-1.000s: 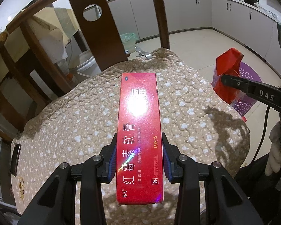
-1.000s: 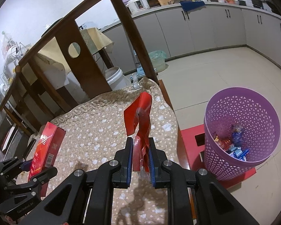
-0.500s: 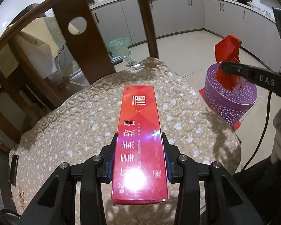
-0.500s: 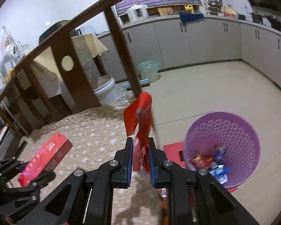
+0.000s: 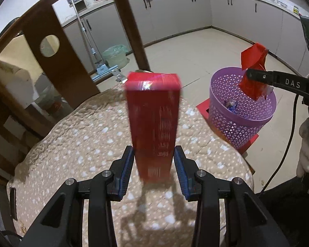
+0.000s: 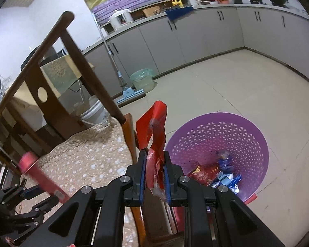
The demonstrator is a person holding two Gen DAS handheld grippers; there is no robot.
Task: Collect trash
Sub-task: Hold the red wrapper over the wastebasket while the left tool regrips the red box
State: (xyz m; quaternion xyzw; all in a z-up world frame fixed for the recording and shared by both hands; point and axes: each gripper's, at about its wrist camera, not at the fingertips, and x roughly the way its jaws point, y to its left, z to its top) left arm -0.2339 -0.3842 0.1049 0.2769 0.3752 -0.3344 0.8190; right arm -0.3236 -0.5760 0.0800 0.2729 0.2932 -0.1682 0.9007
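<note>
My left gripper is shut on a long red box, lifted above the cushioned chair seat and tilted up. The box and left gripper also show in the right wrist view. My right gripper is shut on a crumpled red wrapper, held beside and above the purple mesh bin. In the left wrist view the wrapper hangs over the bin, which holds several wrappers.
The wooden chair back rises behind the seat. The bin stands on a red mat on the tiled floor. A mop, a green tub and a white bucket stand near the grey cabinets.
The left gripper raised the red box off the seat and tipped it upward. The right gripper carried the wrapper right, off the seat toward the bin.
</note>
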